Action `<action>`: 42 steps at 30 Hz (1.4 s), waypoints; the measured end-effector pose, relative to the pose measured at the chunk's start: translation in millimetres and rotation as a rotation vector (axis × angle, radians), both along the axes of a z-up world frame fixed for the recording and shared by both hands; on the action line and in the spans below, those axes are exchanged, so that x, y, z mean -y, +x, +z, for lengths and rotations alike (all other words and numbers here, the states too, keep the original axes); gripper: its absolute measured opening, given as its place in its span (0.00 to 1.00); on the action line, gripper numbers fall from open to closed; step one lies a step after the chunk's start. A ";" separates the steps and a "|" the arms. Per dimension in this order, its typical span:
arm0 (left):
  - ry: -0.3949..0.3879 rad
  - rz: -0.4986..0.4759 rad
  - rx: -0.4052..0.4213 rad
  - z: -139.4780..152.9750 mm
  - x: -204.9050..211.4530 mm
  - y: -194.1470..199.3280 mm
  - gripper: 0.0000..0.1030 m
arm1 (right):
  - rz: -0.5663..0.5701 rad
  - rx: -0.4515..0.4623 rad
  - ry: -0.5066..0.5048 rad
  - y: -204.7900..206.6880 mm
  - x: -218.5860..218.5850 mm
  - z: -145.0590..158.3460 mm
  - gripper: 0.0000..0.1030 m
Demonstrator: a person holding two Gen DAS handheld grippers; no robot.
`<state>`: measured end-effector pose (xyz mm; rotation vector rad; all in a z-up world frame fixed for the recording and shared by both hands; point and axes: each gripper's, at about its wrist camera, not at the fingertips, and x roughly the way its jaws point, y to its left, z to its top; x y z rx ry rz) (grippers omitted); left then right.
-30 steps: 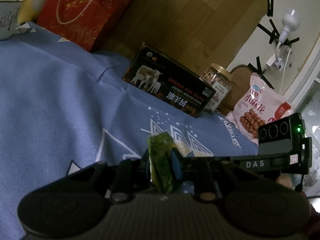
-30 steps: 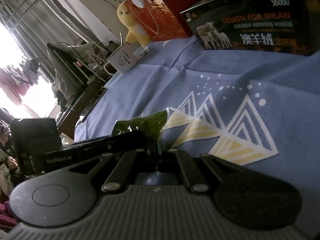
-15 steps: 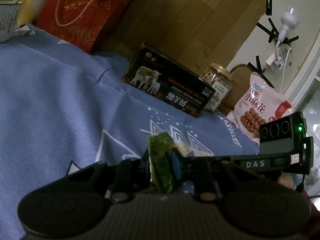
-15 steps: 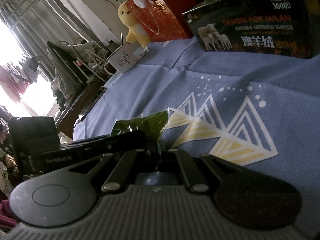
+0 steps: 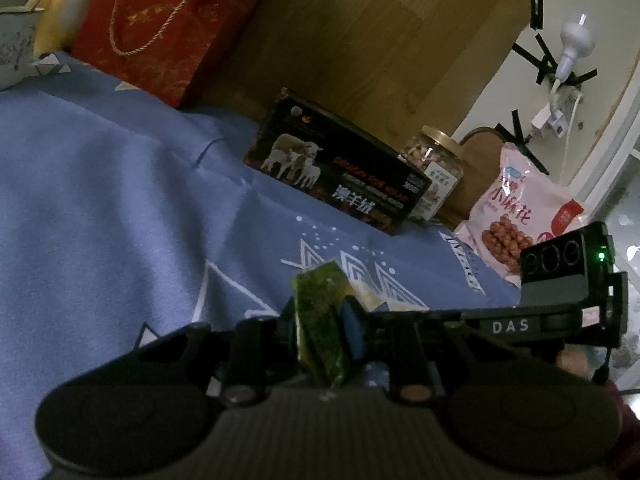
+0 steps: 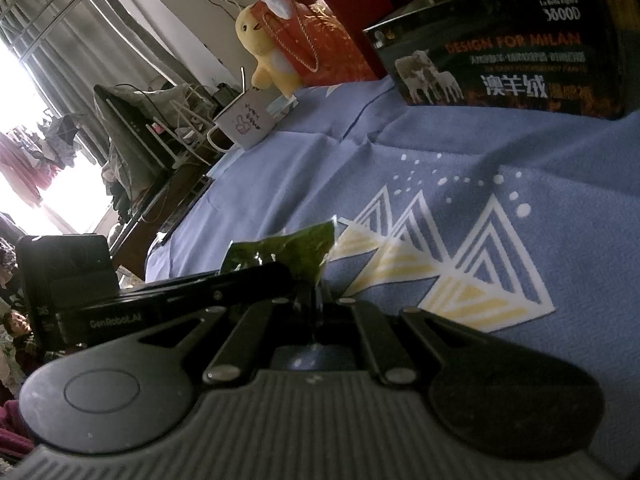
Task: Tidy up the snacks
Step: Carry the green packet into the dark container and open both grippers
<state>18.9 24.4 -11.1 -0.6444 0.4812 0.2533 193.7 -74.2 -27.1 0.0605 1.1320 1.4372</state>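
Blue patterned cloth [image 5: 120, 208] meets wooden headboard [image 5: 360, 40]; curtained window [image 6: 48, 92] beyond.

Bright window [image 6: 24, 128] behind grey curtains [image 6: 80, 40] — wooden headboard [image 5: 380, 40] against a pale wall [image 5: 532, 92].

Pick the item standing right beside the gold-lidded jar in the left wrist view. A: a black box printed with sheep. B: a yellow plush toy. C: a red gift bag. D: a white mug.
A: the black box printed with sheep stands right against the gold-lidded jar on the blue cloth.
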 end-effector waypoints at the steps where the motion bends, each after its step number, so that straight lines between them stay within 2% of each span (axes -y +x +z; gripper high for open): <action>1: 0.002 0.000 -0.003 0.3 0.1 -0.1 0.33 | -0.003 0.003 0.000 0.0 0.0 0.2 0.04; 2: 0.004 -0.002 0.003 0.7 0.2 -0.5 0.38 | -0.013 0.009 -0.003 0.2 0.1 0.1 0.04; 4: 0.012 0.006 0.001 1.0 0.5 -1.3 0.40 | -0.041 0.003 -0.009 3.3 1.3 -0.6 0.04; 7: 0.005 0.001 0.012 0.1 -0.3 -1.8 0.34 | -0.069 -0.022 -0.013 8.5 2.8 -2.7 0.04; 8: 0.004 0.001 0.020 -0.2 -0.5 -2.1 0.22 | -0.069 -0.023 -0.014 9.1 2.7 -2.8 0.04; 17: 0.022 -0.016 0.051 6.4 2.6 -1.6 0.18 | -0.076 0.013 0.003 5.3 4.0 1.1 0.04; 20: -0.001 -0.035 0.080 19.6 -2.1 6.2 0.17 | -0.104 0.012 0.006 6.7 4.7 5.2 0.04; 25: 0.095 -0.113 0.115 62.5 -16.5 42.6 0.17 | -0.172 0.054 0.080 20.5 10.0 35.9 0.04; 30: 0.168 -0.166 0.151 99.6 -40.2 110.2 0.18 | -0.286 0.197 0.165 52.8 3.0 76.1 0.04; 33: 0.176 -0.185 0.138 102.2 -53.6 162.7 0.22 | -0.388 0.283 0.181 76.5 -4.2 84.7 0.04; 34: 0.171 -0.178 0.116 98.9 -58.7 180.5 0.26 | -0.430 0.310 0.173 84.5 -6.6 83.9 0.04; 35: 0.172 -0.163 0.085 93.7 -62.4 196.6 0.37 | -0.471 0.338 0.156 91.6 -8.9 81.9 0.04; 36: 0.188 -0.134 0.033 86.8 -64.8 214.6 0.41 | -0.509 0.371 0.131 97.1 -11.7 77.9 0.04; 39: 0.241 -0.071 -0.072 69.3 -67.3 246.2 0.41 | -0.587 0.520 0.055 101.6 -17.1 59.8 0.19; 40: 0.238 -0.054 -0.072 66.5 -68.2 247.0 0.41 | -0.593 0.545 0.026 101.2 -18.2 53.6 0.24; 42: 0.223 -0.015 -0.035 64.0 -68.1 240.5 0.41 | -0.568 0.590 0.028 101.8 -16.9 48.9 0.24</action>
